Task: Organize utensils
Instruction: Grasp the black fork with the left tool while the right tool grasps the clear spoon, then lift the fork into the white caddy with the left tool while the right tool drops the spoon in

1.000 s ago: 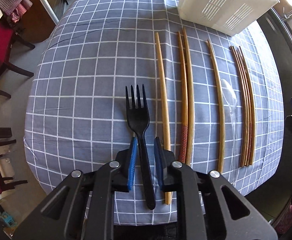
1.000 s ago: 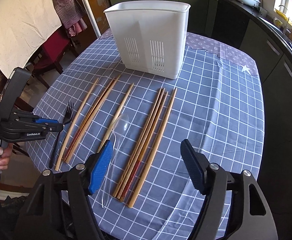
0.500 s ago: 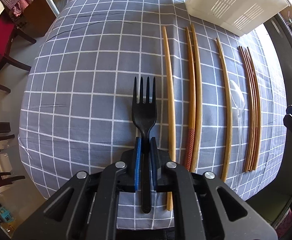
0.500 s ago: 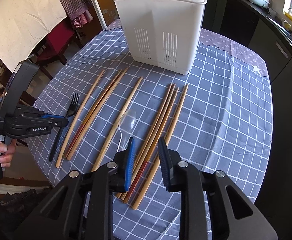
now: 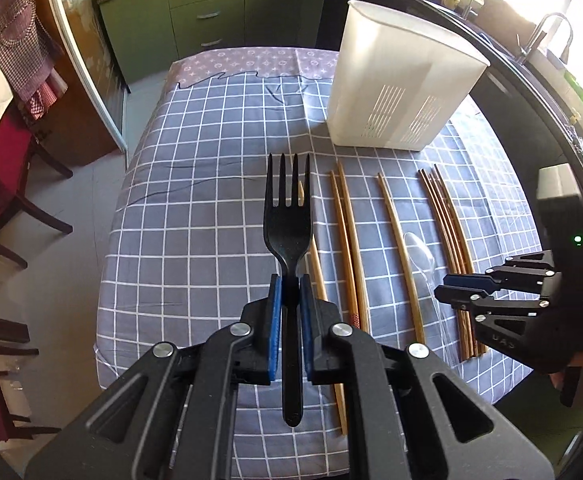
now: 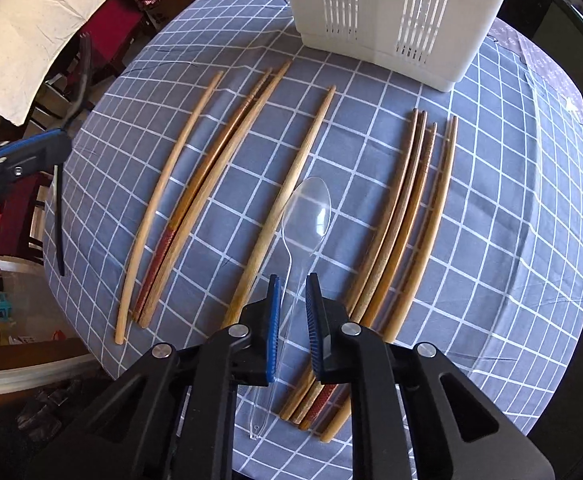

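Note:
My left gripper [image 5: 289, 284] is shut on the handle of a black plastic fork [image 5: 287, 220] and holds it above the checked tablecloth, tines pointing away. A clear plastic spoon [image 6: 307, 208] lies on the cloth between the wooden chopsticks [image 6: 211, 184]. My right gripper [image 6: 293, 280] points down at the spoon's handle; its jaws are closing with the handle between the blue pads, and a thin gap still shows on each side. In the left wrist view the right gripper [image 5: 441, 286] sits low at the right, over the spoon [image 5: 419, 256].
A tall white slotted utensil holder [image 5: 399, 92] stands at the far end of the table. Several chopsticks lie in a row, with a tight bundle [image 6: 415, 208] right of the spoon. Chairs [image 5: 7, 184] stand left of the table, and green cabinets [image 5: 211, 12] behind it.
The left gripper closed on the fork and lifted it off the cloth. The right gripper came down over the spoon handle, and its jaws narrowed from wide open to nearly touching it.

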A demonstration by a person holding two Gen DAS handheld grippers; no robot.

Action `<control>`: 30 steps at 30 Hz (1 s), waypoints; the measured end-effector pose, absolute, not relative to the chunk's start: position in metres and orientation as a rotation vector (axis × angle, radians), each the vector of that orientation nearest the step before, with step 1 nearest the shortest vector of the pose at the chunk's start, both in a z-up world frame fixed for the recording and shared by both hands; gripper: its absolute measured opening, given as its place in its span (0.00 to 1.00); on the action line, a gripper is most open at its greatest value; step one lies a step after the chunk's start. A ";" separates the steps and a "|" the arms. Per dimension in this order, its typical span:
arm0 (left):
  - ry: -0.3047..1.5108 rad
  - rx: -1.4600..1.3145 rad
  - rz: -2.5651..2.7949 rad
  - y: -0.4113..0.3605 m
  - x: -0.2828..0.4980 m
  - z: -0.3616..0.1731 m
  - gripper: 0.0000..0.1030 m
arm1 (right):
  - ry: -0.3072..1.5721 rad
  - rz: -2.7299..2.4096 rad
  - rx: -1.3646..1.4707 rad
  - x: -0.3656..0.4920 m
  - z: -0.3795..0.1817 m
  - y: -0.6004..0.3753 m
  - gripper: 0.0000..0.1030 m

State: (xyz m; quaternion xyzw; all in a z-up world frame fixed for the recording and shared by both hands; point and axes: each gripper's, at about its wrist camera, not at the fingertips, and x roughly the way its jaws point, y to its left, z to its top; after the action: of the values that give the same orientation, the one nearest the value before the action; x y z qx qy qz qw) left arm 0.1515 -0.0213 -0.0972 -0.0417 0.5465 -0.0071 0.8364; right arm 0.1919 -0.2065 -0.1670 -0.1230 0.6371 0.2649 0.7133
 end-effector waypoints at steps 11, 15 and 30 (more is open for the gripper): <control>1.101 -0.070 -0.064 -0.020 0.140 -0.082 0.09 | 1.423 0.532 -0.340 0.198 -0.180 -0.184 0.13; 1.081 -0.067 -0.091 -0.023 0.142 -0.073 0.09 | 1.398 0.545 -0.302 0.196 -0.179 -0.184 0.09; 0.464 -0.121 -0.258 -0.076 0.247 0.055 0.09 | 1.125 0.716 0.079 0.171 -0.101 -0.267 0.09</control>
State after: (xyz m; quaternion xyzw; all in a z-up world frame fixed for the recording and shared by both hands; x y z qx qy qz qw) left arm 0.2470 -0.0757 0.0550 -0.0596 0.2291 -0.1272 0.9632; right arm 0.1705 -0.2666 -0.1014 0.0367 0.5214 0.3320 0.7852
